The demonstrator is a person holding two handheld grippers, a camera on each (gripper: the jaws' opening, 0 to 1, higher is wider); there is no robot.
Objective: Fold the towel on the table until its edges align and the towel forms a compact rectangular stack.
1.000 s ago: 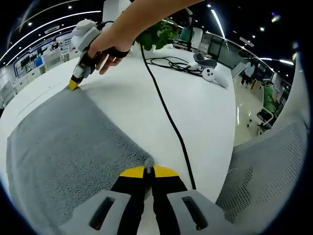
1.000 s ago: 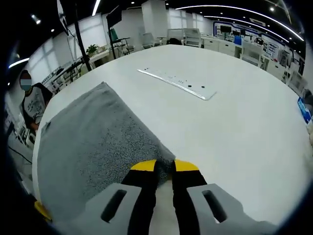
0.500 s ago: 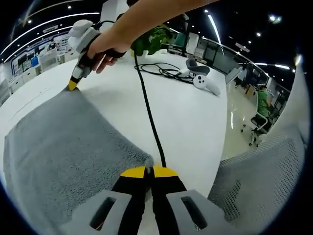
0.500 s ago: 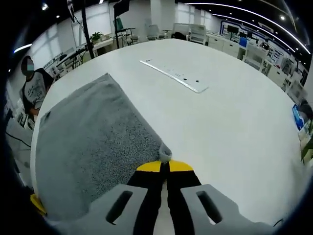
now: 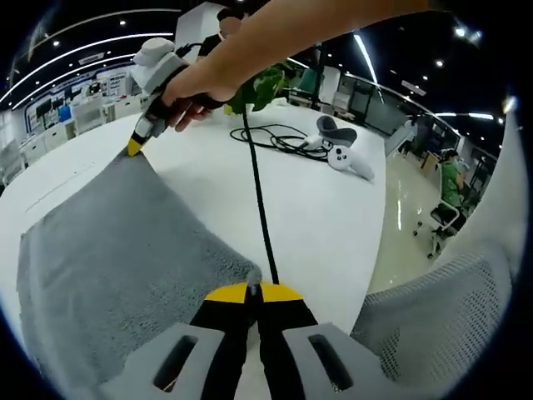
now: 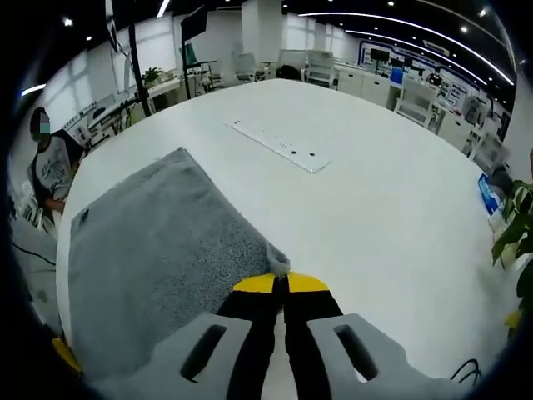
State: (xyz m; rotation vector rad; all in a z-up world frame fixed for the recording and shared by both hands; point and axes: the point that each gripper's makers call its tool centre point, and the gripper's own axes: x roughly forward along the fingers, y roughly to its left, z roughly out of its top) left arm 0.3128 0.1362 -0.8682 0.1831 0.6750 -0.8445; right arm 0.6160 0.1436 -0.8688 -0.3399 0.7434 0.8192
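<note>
The grey towel [image 5: 125,258] lies spread on the white table [image 5: 333,208], and the left gripper [image 5: 252,291] is clenched on its near corner. At 11 o'clock in the left gripper view the right gripper [image 5: 133,147] pinches the far corner; in its own view its jaws are closed on that corner. A black cable [image 5: 260,208] runs toward 12 o'clock.

Towel [image 5: 117,250] spread flat on table [image 5: 333,208], toward one side. Left gripper [image 5: 253,290] at towel's near corner in left gripper view, jaws closed on it; right gripper [image 5: 133,147] at the far corner along the same edge, held by a hand [image 5: 196,83]. Cable [image 5: 260,208] running across table beside that edge, between the two grippers. Controller [image 5: 348,157] and coiled cable beyond, plant [image 5: 258,83] behind. In right gripper view, right gripper [image 6: 279,283] pinching corner; flat strip [image 6: 275,143] on table well beyond towel.
</note>
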